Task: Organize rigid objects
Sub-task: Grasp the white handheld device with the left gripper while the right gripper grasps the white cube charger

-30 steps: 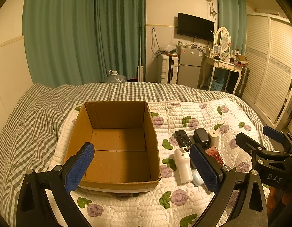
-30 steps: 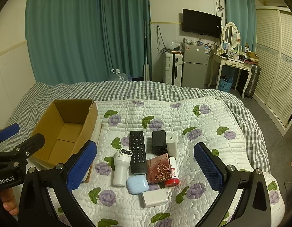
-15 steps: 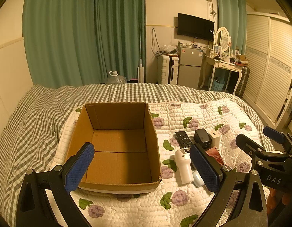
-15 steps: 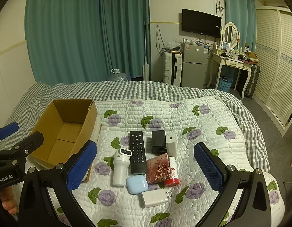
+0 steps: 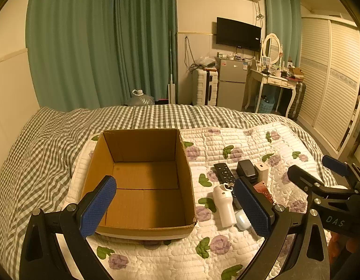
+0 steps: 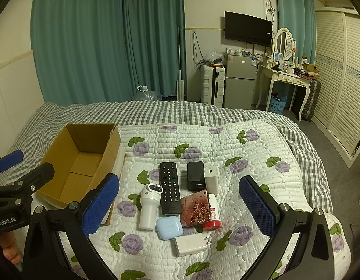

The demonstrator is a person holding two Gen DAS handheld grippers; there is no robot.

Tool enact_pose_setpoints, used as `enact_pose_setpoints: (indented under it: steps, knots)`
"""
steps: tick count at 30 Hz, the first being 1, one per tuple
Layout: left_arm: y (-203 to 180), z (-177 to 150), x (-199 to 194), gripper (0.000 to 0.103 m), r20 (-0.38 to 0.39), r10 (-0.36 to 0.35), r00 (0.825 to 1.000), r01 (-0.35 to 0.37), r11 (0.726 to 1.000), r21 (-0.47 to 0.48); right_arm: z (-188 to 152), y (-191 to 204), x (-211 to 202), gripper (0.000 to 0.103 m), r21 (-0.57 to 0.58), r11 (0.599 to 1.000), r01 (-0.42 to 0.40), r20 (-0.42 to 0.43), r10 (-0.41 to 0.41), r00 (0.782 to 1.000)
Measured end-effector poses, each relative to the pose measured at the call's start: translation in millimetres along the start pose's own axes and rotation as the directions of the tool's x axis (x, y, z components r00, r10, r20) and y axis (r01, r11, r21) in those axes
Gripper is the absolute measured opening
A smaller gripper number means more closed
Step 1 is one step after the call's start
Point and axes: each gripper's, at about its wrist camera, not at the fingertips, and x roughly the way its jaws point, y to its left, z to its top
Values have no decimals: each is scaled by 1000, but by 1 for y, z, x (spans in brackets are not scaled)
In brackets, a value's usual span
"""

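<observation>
An open, empty cardboard box [image 5: 142, 182] sits on the flowered quilt; it also shows in the right wrist view [image 6: 81, 161] at the left. To its right lies a cluster: a black remote [image 6: 169, 187], a white cylindrical device [image 6: 149, 206], a black charger block [image 6: 195, 178], a white power bank [image 6: 212, 179], a pink patterned case [image 6: 195, 207], a light blue earbud case [image 6: 168, 228], a white plug adapter [image 6: 190, 245] and a red-capped tube [image 6: 212, 217]. My left gripper [image 5: 177, 206] is open, empty, above the box's near edge. My right gripper [image 6: 178, 206] is open, empty, above the cluster.
The quilt [image 6: 226, 147] covers a grey checked bedspread [image 6: 156, 112]. Beyond the bed stand green curtains [image 6: 109, 39], a white suitcase [image 6: 212, 85], a small fridge [image 6: 240, 79], a dressing table [image 6: 287, 77] and a louvred wardrobe [image 6: 343, 74].
The left wrist view has shifted very slightly; the box and objects have not moved. Both grippers stay open.
</observation>
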Motion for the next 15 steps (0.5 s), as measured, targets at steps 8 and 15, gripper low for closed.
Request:
enact_pose_setpoints:
  steps: [8,15]
  knots:
    - [-14,2,-12,103,25,-17,1000,17,1000,19,1,-10,-7,103,-3,1000,8,1,-8,1000]
    - [-48,-9,1,102,-25,-78,997,80,994,75,3,-45,-2,103,-5,997,82,-33,-82,996]
